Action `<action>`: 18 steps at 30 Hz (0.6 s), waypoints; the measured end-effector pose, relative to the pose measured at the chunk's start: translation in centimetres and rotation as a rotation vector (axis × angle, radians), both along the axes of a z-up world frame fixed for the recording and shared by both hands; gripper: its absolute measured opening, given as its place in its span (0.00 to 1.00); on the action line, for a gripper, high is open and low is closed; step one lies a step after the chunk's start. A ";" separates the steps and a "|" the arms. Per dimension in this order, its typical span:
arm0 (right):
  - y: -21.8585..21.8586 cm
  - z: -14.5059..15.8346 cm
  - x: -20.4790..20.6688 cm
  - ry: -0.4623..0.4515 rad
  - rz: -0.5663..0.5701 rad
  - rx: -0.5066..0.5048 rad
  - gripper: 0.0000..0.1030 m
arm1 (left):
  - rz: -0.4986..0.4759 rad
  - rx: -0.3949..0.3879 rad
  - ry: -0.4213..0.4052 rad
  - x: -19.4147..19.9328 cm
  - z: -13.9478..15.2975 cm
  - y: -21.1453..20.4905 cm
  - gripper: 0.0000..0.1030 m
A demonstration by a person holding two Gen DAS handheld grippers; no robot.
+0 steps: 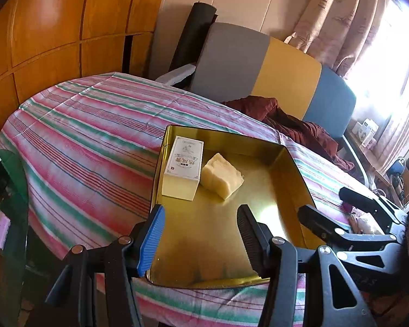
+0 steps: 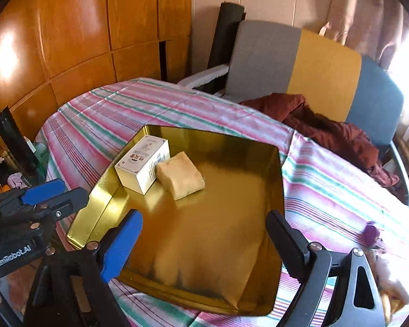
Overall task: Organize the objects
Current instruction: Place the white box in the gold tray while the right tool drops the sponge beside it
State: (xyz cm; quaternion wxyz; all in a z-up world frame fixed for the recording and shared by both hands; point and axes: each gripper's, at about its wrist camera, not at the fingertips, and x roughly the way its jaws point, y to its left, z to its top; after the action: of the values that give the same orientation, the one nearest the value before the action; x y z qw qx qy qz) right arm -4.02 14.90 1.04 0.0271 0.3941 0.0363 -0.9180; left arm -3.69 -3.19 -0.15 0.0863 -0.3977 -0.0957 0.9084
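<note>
Gold tin [image 2: 275, 179] collects items: white carton [image 2: 142, 163], pale sponge block [image 2: 181, 178] packed corner-tight, saving floor space. Right gripper [image 2: 204, 242] spread wide, empty; left gripper [image 1: 201, 234] half-parted, grasping nothing.

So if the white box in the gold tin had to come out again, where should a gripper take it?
Grip the white box across its two long sides, coming from above. It lies flat with its top face clear. The sponge-like block sits against its right corner and the gold tin wall runs close on the left, so probably take the nearer end, where both sides look freer.
</note>
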 end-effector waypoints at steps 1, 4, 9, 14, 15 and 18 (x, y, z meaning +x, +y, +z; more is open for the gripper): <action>-0.1 0.2 0.3 0.008 -0.001 0.002 0.91 | 0.001 0.002 0.000 0.2 0.1 0.0 0.54; -0.4 1.0 1.4 0.038 -0.003 0.017 0.92 | -0.001 -0.002 0.004 0.7 0.3 0.0 0.54; -0.8 2.1 2.6 0.079 -0.003 0.038 0.92 | -0.005 -0.002 0.003 1.1 0.4 0.3 0.54; -0.7 2.6 3.1 0.096 -0.012 0.047 0.93 | -0.013 -0.005 0.004 1.3 0.5 0.6 0.54; -0.7 2.7 3.2 0.098 -0.014 0.048 0.93 | -0.016 -0.006 0.003 1.3 0.5 0.7 0.54; -0.5 2.8 3.4 0.105 -0.018 0.048 0.93 | -0.021 -0.009 -0.001 1.3 0.4 0.9 0.54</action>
State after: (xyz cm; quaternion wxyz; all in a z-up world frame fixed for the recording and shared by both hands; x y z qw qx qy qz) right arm -0.65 14.36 3.89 0.0073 0.3461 0.0563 -0.9365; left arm -2.38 -2.28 0.26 0.0942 -0.3994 -0.0875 0.9077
